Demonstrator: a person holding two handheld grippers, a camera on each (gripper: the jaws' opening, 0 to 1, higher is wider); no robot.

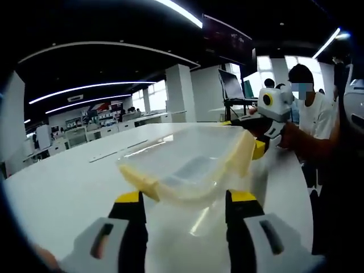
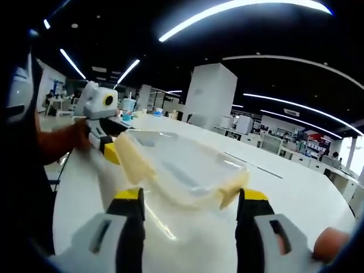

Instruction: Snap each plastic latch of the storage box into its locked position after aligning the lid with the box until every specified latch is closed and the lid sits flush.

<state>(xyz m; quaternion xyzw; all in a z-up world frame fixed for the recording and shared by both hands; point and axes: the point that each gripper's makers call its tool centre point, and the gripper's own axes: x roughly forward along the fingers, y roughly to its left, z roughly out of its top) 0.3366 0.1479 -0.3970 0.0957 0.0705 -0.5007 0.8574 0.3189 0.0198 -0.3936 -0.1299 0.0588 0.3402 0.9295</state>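
Left gripper view: left gripper jaws spread, released, at lid edge on table. Right gripper likewise released, near latch.

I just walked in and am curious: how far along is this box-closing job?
Early stage. Done: nothing looks latched yet. In hand: the clear lid hangs tilted above the white table, between the left gripper and right gripper, whose jaws stand apart. Its cream latches stick out unsnapped. Left: aligning the lid and snapping every latch.
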